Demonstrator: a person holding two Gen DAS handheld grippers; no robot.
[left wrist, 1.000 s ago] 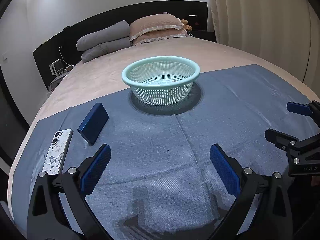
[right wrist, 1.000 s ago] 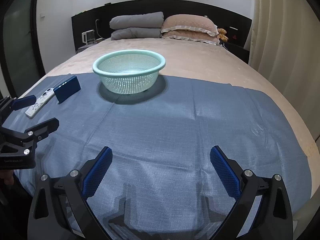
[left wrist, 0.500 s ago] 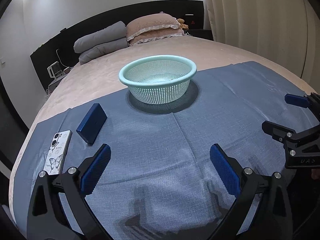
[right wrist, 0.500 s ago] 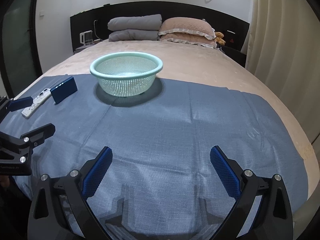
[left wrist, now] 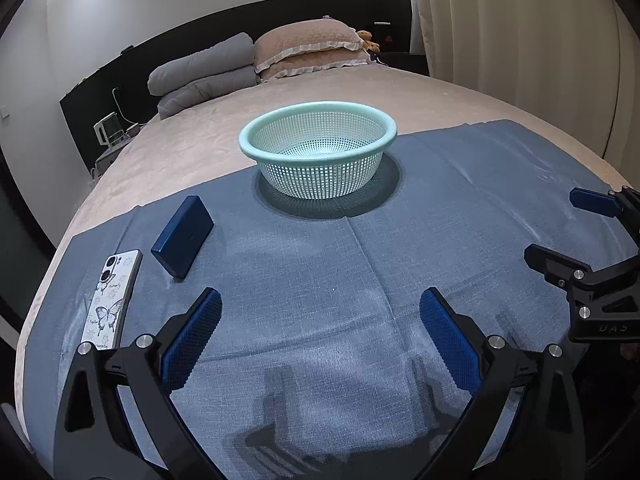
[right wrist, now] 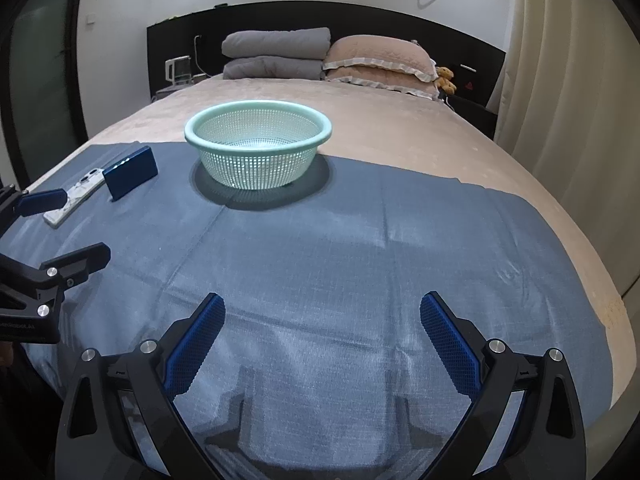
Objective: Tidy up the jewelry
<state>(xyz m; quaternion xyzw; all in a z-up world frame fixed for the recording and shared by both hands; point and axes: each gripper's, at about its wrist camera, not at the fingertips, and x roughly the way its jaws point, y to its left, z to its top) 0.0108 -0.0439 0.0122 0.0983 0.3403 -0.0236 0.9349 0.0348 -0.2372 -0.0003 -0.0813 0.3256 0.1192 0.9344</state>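
Observation:
A pale green mesh basket [left wrist: 318,154] stands on a blue cloth [left wrist: 320,264] spread over the bed; it also shows in the right wrist view [right wrist: 258,148]. A closed dark blue flat box [left wrist: 183,236] lies left of the basket, and shows in the right wrist view [right wrist: 130,172]. My left gripper [left wrist: 320,340] is open and empty above the cloth's near part. My right gripper [right wrist: 322,344] is open and empty, to the right of the left one. No loose jewelry shows.
A phone in a butterfly case [left wrist: 112,300] lies left of the blue box, near the cloth's left edge. Pillows [left wrist: 308,50] and folded grey bedding [left wrist: 200,76] sit at the headboard. Curtains [left wrist: 520,40] hang on the right. The bed drops off at the cloth's right edge [right wrist: 608,308].
Both grippers have drifted slightly; the basket sits a little lower and further left in the right wrist view. Both stay open and empty. Nothing on the cloth moved.

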